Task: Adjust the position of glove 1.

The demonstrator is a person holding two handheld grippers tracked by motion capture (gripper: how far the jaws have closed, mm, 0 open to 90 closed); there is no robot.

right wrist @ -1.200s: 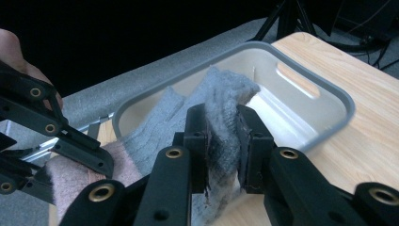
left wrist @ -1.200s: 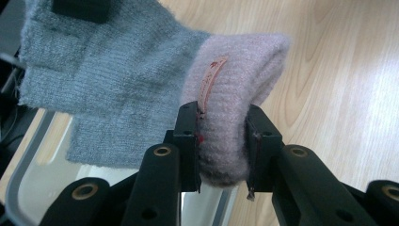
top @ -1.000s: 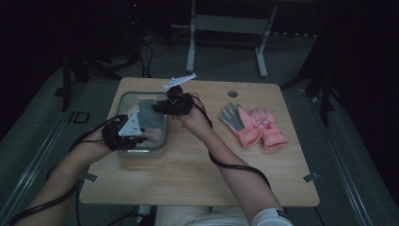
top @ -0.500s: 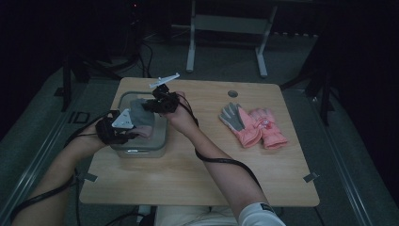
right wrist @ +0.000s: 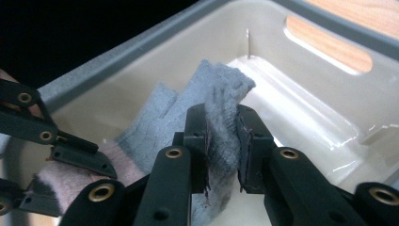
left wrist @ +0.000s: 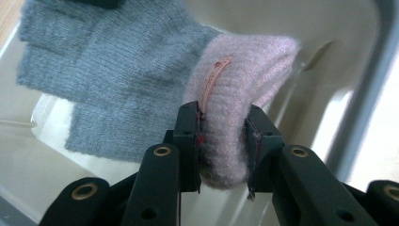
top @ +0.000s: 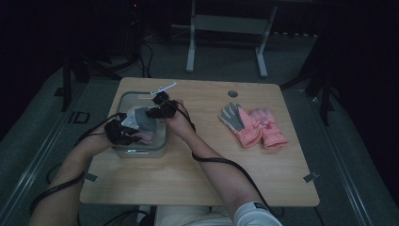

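A knitted glove with a grey body (left wrist: 117, 75) and a pink cuff (left wrist: 244, 61) hangs inside a pale plastic bin (top: 141, 151) at the table's left. My left gripper (left wrist: 221, 115) is shut on the pink cuff, its pads pressing into the wool beside a small label. My right gripper (right wrist: 222, 115) is shut on the grey finger end (right wrist: 211, 84). In the high view the left gripper (top: 126, 132) is at the bin's near left and the right gripper (top: 155, 112) over its far right, with the glove (top: 141, 120) stretched between them.
A pair of pink gloves with grey palms (top: 254, 125) lies on the wooden table (top: 211, 188) to the right. A round hole (top: 232, 93) is near the table's far edge. The bin's wall (right wrist: 306, 94) has a handle slot (right wrist: 329, 44). A desk frame (top: 226, 23) stands beyond.
Both hands have come down and drifted left and nearer with the glove, which now sits lower in the bin. Both grips are unchanged.
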